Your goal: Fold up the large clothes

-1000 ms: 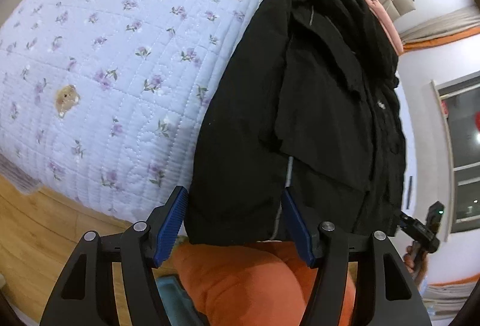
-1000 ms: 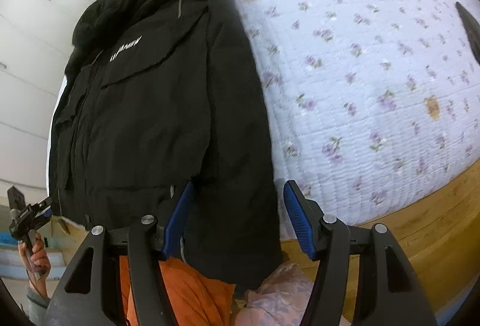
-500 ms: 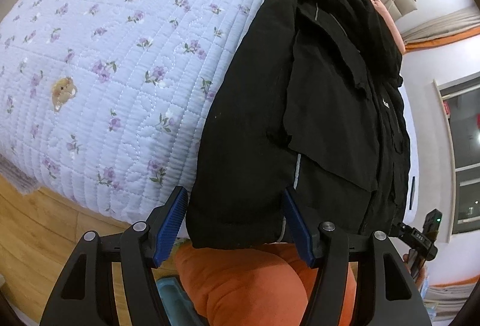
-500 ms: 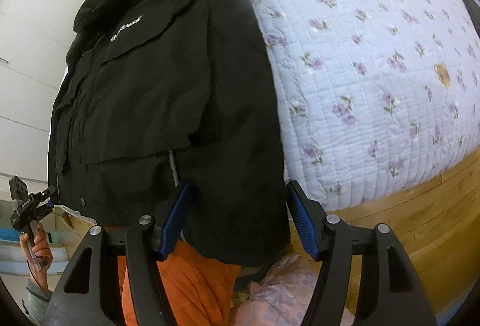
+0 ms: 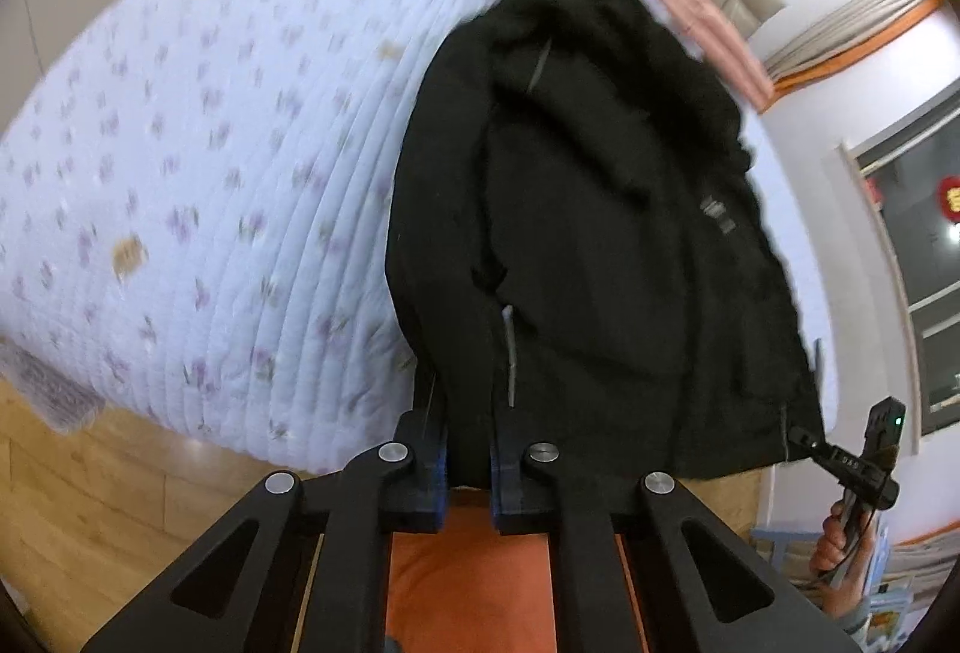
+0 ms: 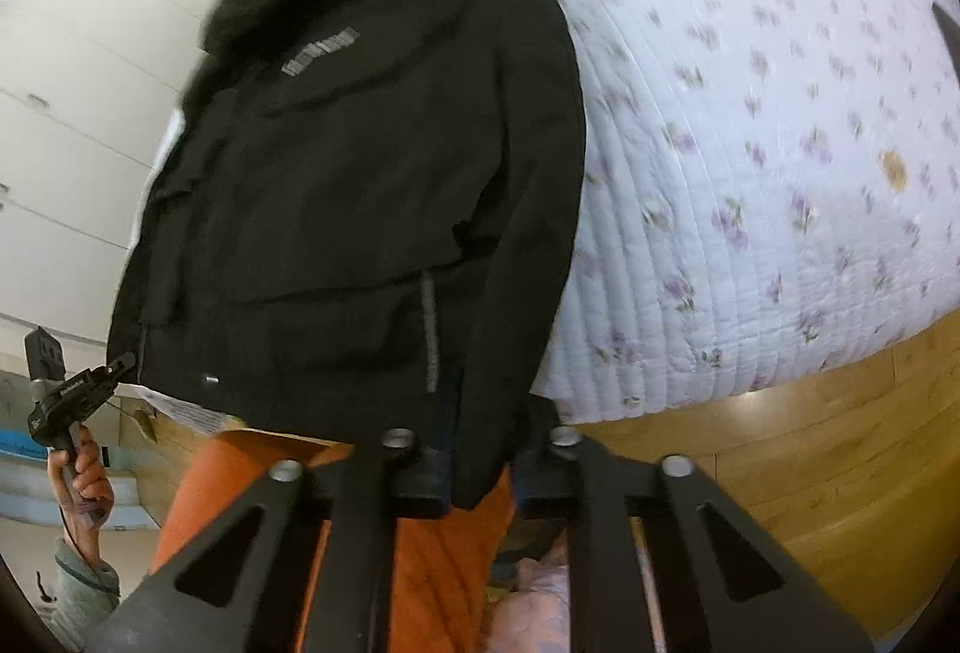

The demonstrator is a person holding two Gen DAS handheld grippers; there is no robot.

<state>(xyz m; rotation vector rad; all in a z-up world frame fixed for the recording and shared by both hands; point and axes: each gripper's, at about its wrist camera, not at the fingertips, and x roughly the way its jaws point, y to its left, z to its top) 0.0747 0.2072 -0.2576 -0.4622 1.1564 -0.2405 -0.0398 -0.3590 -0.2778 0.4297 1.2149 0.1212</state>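
Note:
A large black jacket (image 5: pixel 606 245) lies lengthwise on the bed, collar at the far end, hem at the near edge. It also shows in the right wrist view (image 6: pixel 372 185). My left gripper (image 5: pixel 468 464) is shut on the jacket's hem at its left corner. My right gripper (image 6: pixel 480 464) is shut on the hem and sleeve end at the jacket's right corner. The blue pads are mostly hidden by the black cloth. Each gripper appears at the edge of the other's view: the right one (image 5: pixel 858 458) and the left one (image 6: pixel 66 395).
The bed (image 5: pixel 198 185) has a white quilt with purple flowers, spreading wide beside the jacket (image 6: pixel 780 161). Wooden floor (image 5: pixel 120 503) lies below the bed edge. An orange garment (image 5: pixel 468 575) is under the grippers. White cupboards (image 6: pixel 72 71), a window (image 5: pixel 918 257) and a pink pillow (image 5: pixel 708 23) surround the bed.
Both grippers have gone from open around the jacket's hem to shut on it. The views have shifted and blurred, and the hem now rises with the grippers.

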